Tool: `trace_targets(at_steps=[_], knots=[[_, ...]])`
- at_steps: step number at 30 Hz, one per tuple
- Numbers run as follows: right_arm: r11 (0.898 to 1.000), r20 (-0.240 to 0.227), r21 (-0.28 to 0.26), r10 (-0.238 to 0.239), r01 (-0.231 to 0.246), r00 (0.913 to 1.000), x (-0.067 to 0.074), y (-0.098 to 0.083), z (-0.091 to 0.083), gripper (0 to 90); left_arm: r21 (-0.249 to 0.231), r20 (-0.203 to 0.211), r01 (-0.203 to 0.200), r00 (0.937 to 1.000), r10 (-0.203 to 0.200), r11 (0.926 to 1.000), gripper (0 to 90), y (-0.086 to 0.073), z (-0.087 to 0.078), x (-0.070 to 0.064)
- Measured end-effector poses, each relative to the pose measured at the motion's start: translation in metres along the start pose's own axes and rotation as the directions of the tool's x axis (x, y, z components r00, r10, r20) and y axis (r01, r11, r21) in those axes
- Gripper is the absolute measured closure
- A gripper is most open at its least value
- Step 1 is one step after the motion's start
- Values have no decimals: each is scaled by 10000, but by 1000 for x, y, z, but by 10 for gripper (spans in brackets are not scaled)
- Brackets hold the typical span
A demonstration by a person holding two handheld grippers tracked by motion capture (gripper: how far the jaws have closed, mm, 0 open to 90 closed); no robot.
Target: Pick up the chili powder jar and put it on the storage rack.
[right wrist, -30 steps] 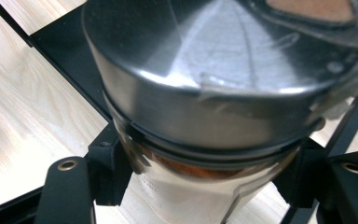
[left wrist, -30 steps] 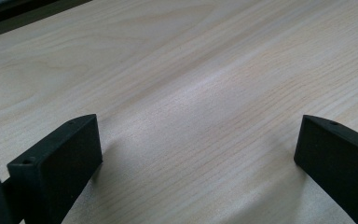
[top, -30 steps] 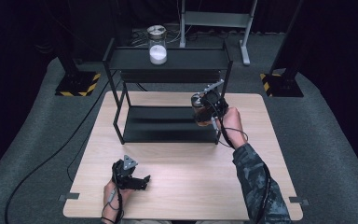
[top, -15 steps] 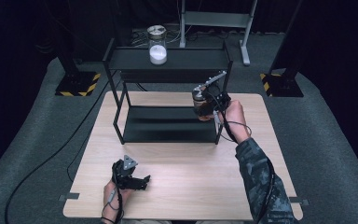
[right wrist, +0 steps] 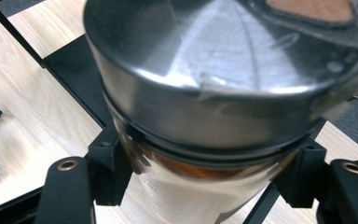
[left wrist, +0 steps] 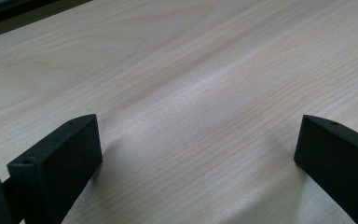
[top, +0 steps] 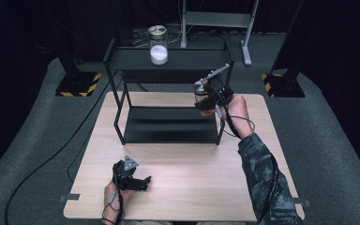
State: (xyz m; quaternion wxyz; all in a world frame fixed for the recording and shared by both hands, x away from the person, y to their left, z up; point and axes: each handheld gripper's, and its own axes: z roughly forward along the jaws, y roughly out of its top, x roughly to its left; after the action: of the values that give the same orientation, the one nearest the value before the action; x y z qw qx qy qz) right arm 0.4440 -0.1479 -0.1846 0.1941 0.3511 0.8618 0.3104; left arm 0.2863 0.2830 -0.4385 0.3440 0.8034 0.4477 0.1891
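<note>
Right claw (top: 205, 96) grips jar (top: 201, 93) beside shelf (top: 168, 61).

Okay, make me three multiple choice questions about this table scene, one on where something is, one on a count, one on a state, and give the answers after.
1. Where does the jar with white powder stand?
A. On the top shelf of the black rack
B. On the wooden table
C. On the grey floor

2. How many jars are in the high view?
A. One
B. Two
C. Four

3. What state is the left tool in?
A. Shut on a jar
B. Open, with nothing between its jaws
C. Shut on a cable

Answers:
1. A, the powder jar sits on the rack's upper shelf at the back.
2. B, one jar is on the shelf and a second, the metal-lidded jar, is in the right tool.
3. B, the left gripper view shows its jaws wide apart over bare wood.
</note>
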Motion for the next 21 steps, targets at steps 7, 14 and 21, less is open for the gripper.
trace_targets(at_steps=[7, 14, 21], knots=[[9999, 59, -82, -124, 124, 9999, 1, 9, -8, 310, -9, 4, 19, 10000, -19, 10000, 0, 0, 0, 0], [9996, 32, -227, -156, 156, 9999, 1, 16, -15, 310, -8, 2, 11, 10000, -11, 10000, 0, 0, 0, 0], [9993, -7, -328, -177, 177, 9998, -1, 19, -21, 310, -7, 1, 7, 10000, -7, 10000, 0, 0, 0, 0]])
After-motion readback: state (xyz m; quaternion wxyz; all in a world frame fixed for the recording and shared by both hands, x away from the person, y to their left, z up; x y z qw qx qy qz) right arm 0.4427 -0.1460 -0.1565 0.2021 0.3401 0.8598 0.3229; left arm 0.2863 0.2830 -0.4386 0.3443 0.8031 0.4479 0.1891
